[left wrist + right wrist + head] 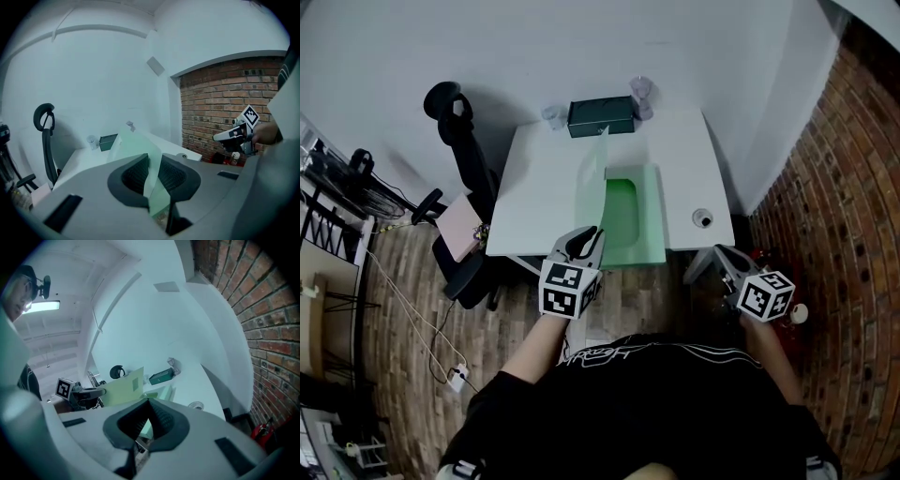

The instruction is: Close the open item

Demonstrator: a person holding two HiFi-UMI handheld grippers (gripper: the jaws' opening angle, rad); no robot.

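A pale green folder (pixel 630 223) lies open on the white table (pixel 539 183), near its front edge. Its cover (pixel 593 176) stands upright along the left side. My left gripper (pixel 586 244) is at the cover's near corner, and in the left gripper view the thin green sheet (pixel 133 143) runs between the two dark pads, which are shut on it (pixel 151 172). My right gripper (pixel 727 264) hangs off the table's front right corner, shut with nothing in it (pixel 147 416). The right gripper view shows the raised cover (pixel 122 389) with the left gripper (pixel 82 393) at it.
A dark green box (pixel 601 116) stands at the table's back edge, flanked by two clear cups (pixel 641 92) (pixel 554 115). A small round object (pixel 702 218) sits at the right. A black office chair (pixel 455 141) stands left of the table, with a brick wall (pixel 834 187) to the right.
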